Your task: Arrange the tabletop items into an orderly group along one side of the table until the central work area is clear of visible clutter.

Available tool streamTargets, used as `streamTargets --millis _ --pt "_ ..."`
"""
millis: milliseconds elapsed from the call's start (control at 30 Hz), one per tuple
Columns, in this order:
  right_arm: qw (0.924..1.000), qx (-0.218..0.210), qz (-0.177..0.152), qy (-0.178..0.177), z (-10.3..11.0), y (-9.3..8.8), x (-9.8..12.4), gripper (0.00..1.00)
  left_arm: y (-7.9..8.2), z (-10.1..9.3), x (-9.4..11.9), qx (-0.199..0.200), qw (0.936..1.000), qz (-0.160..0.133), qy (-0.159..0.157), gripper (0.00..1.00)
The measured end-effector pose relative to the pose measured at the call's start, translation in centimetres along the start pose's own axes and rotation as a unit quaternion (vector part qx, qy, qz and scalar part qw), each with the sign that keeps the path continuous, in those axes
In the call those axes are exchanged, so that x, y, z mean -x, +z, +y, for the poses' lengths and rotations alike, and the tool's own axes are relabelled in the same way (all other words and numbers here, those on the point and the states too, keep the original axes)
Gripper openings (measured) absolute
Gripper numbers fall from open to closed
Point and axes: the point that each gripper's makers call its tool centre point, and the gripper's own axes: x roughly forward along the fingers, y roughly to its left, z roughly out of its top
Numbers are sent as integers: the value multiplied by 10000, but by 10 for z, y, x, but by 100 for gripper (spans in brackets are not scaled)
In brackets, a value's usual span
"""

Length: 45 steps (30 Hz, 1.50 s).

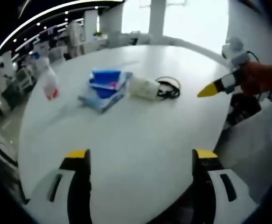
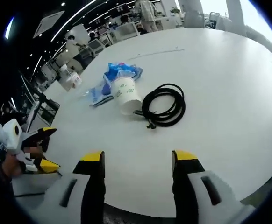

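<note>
On the round white table [image 1: 140, 135] lie a blue packet pile [image 1: 105, 86], a white paper cup [image 1: 143, 87] on its side and a coiled black cable [image 1: 168, 87]. A clear spray bottle with a red base [image 1: 49, 84] stands to the far left. My left gripper [image 1: 140, 156] is open over the near table edge, nothing between its jaws. The right gripper [image 1: 211, 89] comes in from the right, held by a hand. In the right gripper view my right gripper [image 2: 138, 158] is open, with the cup [image 2: 125, 94], cable [image 2: 164, 105], blue packets [image 2: 119, 74] and bottle [image 2: 73, 79] ahead.
The table edge [image 2: 267, 172] curves close on the right. The left gripper [image 2: 33, 147] shows at the left of the right gripper view. Desks, chairs and people [image 2: 145, 11] fill the room behind. Bright windows [image 1: 182, 18] lie beyond the table.
</note>
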Motion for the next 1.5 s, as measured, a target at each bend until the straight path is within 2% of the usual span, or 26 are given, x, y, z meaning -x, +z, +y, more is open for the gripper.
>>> streamTargets --millis 133,267,400,600,633,767,900,1033,1133,1267,1367,1500 --pt "9999 -136 -30 -43 5 -10 8 57 4 -2 1 -28 10000 -69 -30 86" --pt "9987 -462 -145 -124 4 -20 19 57 5 0 1 -1 9999 -114 -1 86" --pt "9981 -542 -172 -227 4 -29 26 57 9 -1 3 62 9998 -189 -16 85" --pt "9968 -679 -254 -324 9 -32 32 57 14 -6 2 253 9991 -300 -173 86" --pt "9965 -725 -310 -295 11 -30 33 57 17 -8 3 415 9981 -375 -240 87" --pt "9937 -940 -595 -166 21 -19 35 59 19 -5 5 520 9974 -439 -241 88" --pt "9936 -914 -638 -202 28 -15 39 60 20 -8 7 701 9959 -470 -317 88" --pt "9931 -863 -740 -272 33 -12 47 60 22 -7 7 694 9958 -501 -313 88" --pt "9923 -904 -792 -310 35 -11 52 60 22 -6 6 499 9974 -472 -203 88" --pt "9917 -952 -790 -356 36 -11 53 59 26 -7 6 528 9968 -526 -272 88" --pt "9920 -938 -796 -299 41 -5 52 59 28 -5 9 565 9965 -566 -245 88" --pt "9933 -780 -828 -178 50 12 48 59 28 -3 8 633 9963 -541 -222 88"
